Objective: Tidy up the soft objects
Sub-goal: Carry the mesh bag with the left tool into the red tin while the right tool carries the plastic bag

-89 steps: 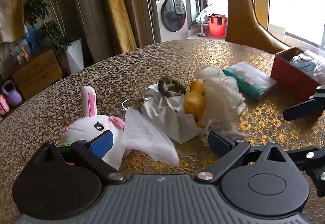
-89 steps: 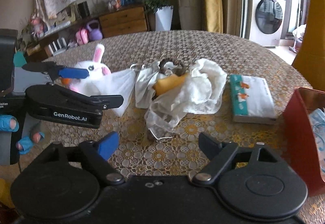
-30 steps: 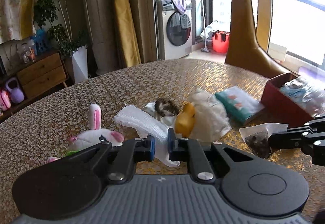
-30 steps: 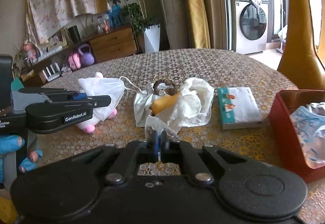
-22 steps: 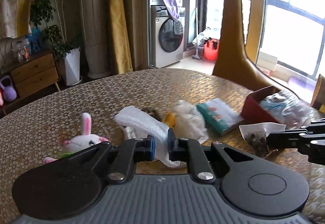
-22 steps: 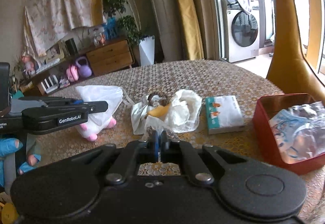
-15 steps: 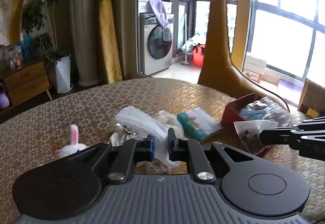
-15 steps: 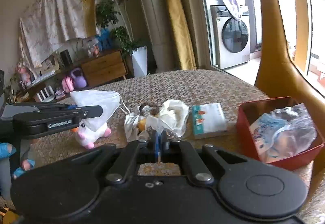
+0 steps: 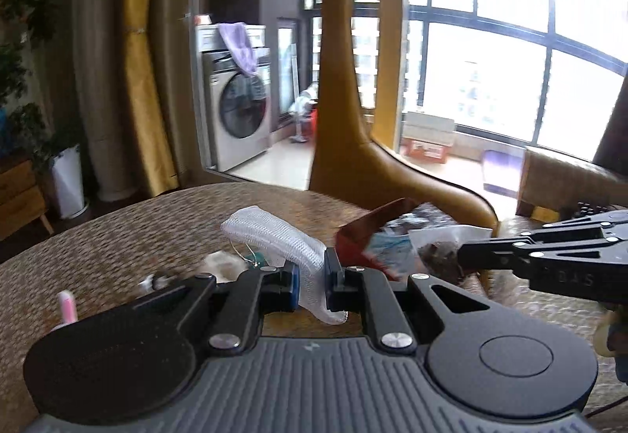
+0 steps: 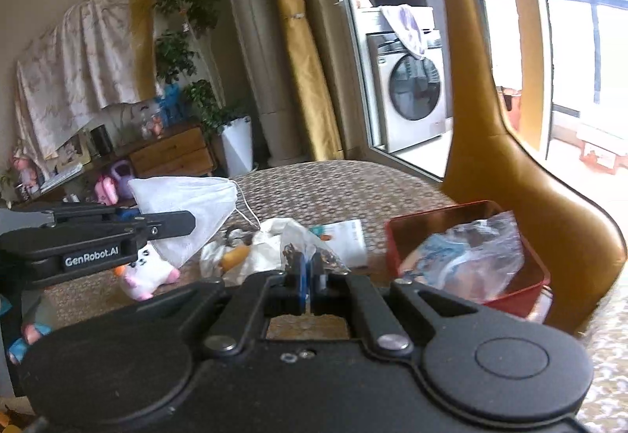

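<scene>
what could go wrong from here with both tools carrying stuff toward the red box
The left tool pinches only one end of the white mesh face mask; its ear loop dangles and may snag. The right tool grips just a thin edge of the small clear plastic bag of dark bits, which might slip. The red box already looks full, so additions may spill.

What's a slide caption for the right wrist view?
Right gripper shut on a clear bag, left gripper holding a white mask, red box ahead.
</scene>
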The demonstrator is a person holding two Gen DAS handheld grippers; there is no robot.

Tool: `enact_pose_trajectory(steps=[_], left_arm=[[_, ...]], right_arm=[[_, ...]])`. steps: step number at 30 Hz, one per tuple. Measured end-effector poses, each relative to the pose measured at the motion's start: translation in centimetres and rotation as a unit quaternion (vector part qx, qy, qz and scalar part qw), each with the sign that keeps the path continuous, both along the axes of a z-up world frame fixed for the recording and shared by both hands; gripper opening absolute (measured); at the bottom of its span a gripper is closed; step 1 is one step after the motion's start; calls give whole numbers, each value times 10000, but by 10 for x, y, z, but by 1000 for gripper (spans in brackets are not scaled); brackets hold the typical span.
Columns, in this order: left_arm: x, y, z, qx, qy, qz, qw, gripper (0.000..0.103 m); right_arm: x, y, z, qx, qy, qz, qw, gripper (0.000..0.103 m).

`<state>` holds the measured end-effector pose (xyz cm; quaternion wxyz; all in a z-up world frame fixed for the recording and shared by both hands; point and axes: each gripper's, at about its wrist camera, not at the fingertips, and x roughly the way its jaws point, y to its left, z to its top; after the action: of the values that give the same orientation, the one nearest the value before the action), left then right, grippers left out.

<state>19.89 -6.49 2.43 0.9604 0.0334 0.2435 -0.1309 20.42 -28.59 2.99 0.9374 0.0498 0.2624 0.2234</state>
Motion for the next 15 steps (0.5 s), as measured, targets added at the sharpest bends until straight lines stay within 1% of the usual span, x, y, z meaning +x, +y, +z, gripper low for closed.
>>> enact_pose_trajectory(steps=[10, 13, 15], left_arm=[[8, -68, 0, -3, 14, -706, 9975, 12], [15, -84, -2, -75, 96, -857, 9963, 12], [22, -92, -5, -198, 166, -993, 9947, 12]], right_arm=[[2, -58, -2, 110, -24, -583, 9982, 1], [7, -73, -5, 133, -11, -748, 9971, 1], [11, -82, -7, 151, 11, -843, 9963, 1]])
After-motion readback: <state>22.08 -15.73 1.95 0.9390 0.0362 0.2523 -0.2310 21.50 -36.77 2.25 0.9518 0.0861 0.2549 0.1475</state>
